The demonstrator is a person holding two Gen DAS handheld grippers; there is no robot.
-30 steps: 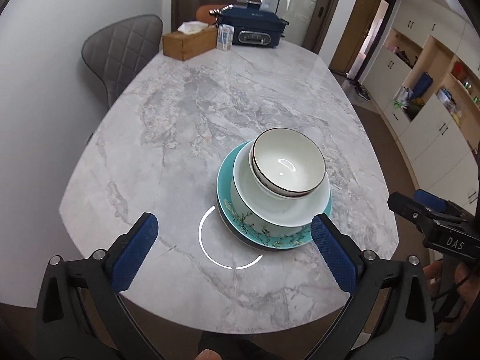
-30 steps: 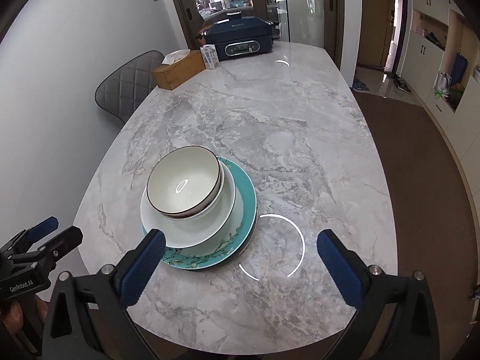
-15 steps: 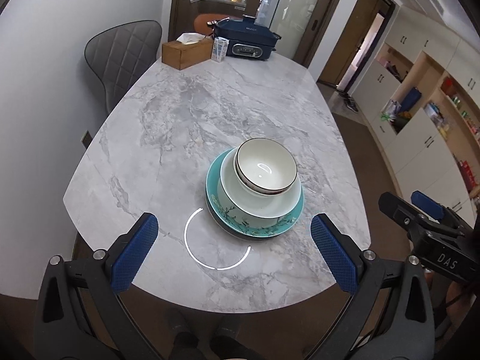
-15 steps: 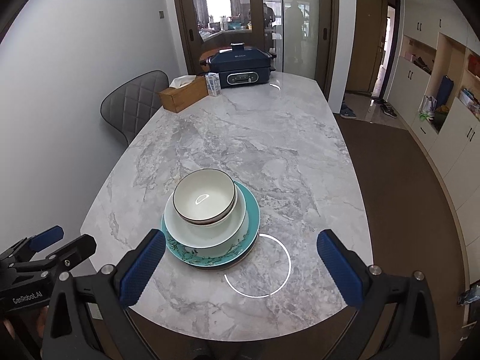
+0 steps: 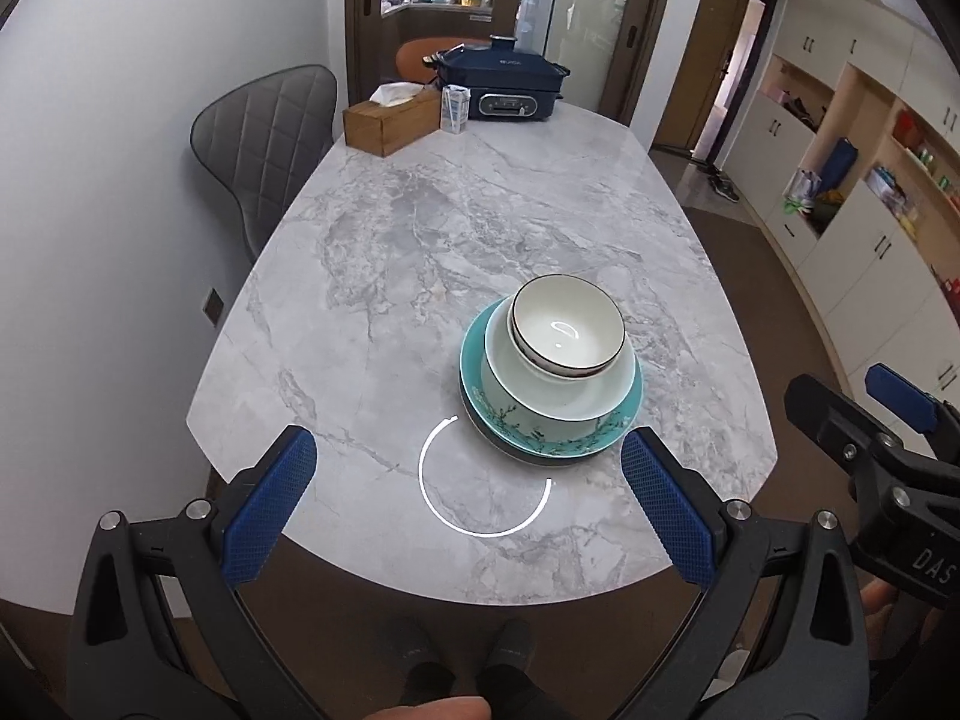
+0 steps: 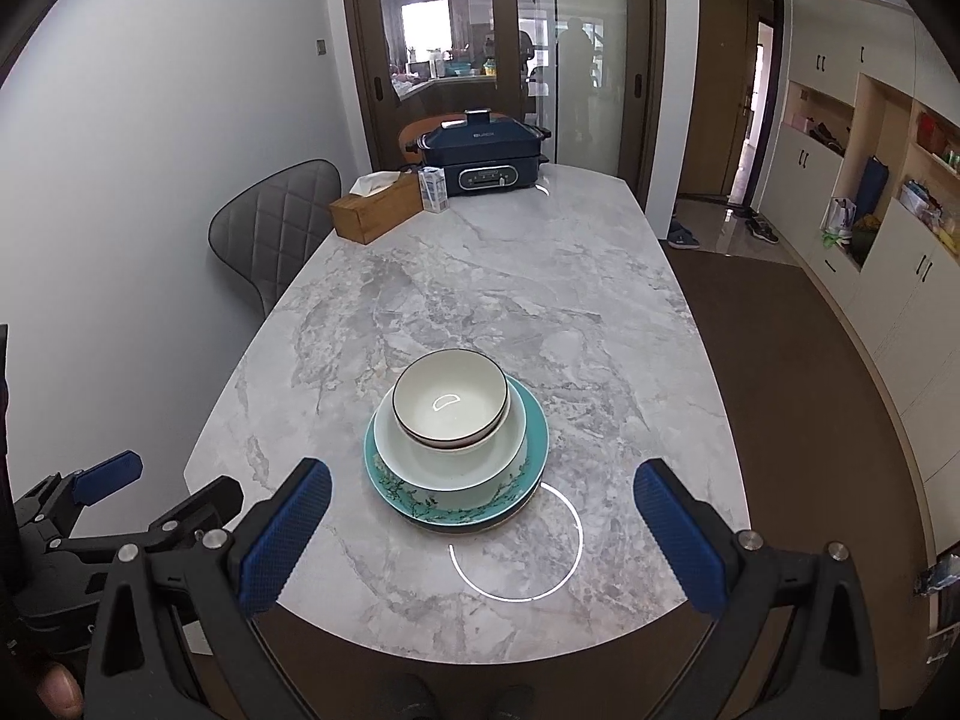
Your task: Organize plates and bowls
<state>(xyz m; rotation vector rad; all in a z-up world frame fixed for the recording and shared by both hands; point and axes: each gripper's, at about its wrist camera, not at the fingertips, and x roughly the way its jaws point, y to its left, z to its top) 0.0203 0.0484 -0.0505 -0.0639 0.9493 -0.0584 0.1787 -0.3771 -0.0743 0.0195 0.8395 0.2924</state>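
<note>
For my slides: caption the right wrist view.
Open right gripper hovering before stacked bowls on a teal plate, marble table.

Two bowls (image 6: pixel 450 405) stacked upright; teal plate (image 6: pixel 534 420) beneath

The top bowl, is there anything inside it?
Empty. The top bowl shows a bare white inside with only a light reflection.

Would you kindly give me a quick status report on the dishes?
Left claw and right claw open, empty. Dark-rimmed bowl nested in white bowl on teal plate, near table edge. Nothing blocking.
</note>
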